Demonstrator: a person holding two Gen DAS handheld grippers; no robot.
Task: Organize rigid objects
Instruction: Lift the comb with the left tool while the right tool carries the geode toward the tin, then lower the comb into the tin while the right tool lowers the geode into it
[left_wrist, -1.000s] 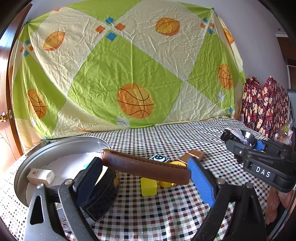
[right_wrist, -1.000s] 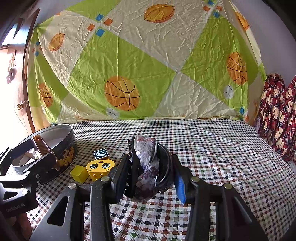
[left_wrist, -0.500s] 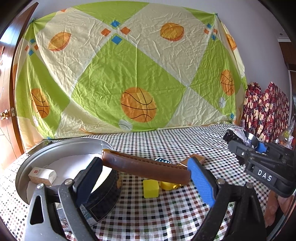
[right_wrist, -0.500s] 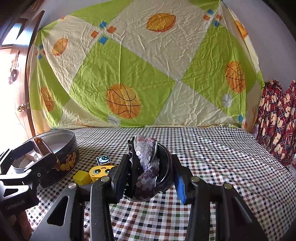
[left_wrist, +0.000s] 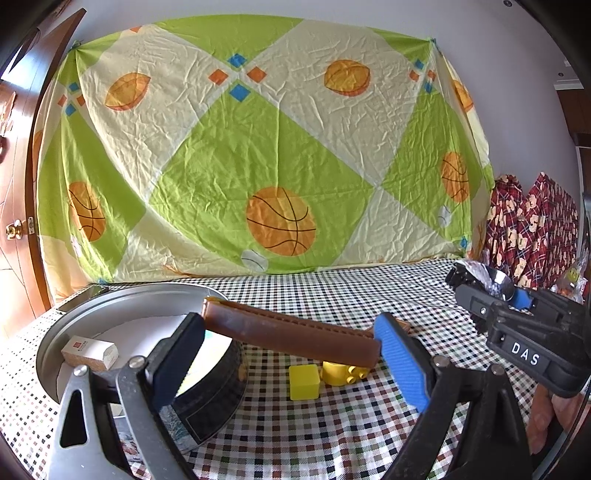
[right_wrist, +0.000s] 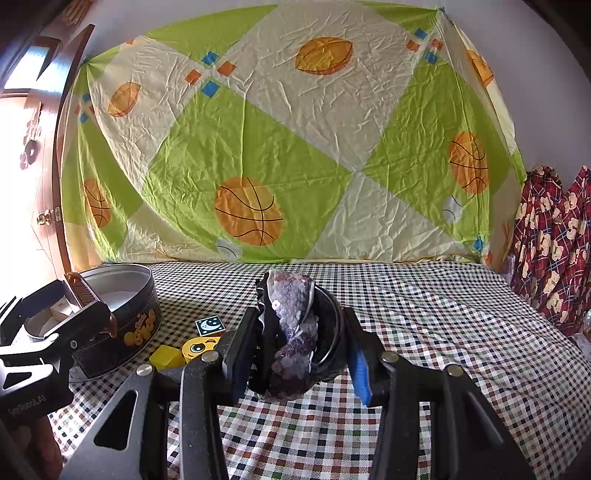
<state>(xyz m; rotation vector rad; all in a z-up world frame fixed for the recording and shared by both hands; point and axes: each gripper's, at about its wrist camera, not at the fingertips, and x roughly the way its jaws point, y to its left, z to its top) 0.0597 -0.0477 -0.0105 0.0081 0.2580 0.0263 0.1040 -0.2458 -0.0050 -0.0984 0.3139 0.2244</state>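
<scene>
My left gripper (left_wrist: 288, 328) is shut on a long brown leather case (left_wrist: 258, 323), gripped end to end and held tilted above the table. Its left end hangs over the rim of a round metal tin (left_wrist: 110, 306). A small white box (left_wrist: 90, 350) lies inside the tin. A yellow cube (left_wrist: 303, 382) and a yellow studded brick (left_wrist: 343, 373) sit on the checked cloth below the case. My right gripper (right_wrist: 299, 325) is shut on a black pouch covered in silver sequins (right_wrist: 291, 332), held upright above the cloth. It shows at the right edge of the left wrist view (left_wrist: 491, 291).
A dark tile with a moon (right_wrist: 209, 325) lies beside the yellow smiley brick (right_wrist: 201, 347) and the tin (right_wrist: 136, 317). A basketball-print sheet (right_wrist: 295, 147) hangs behind the table. Red patterned fabric (right_wrist: 550, 243) is piled at the right, and a wooden door (left_wrist: 14, 184) stands at the left.
Both views have tipped slightly upward, so the table objects sit lower in frame. Both grips are unchanged.
</scene>
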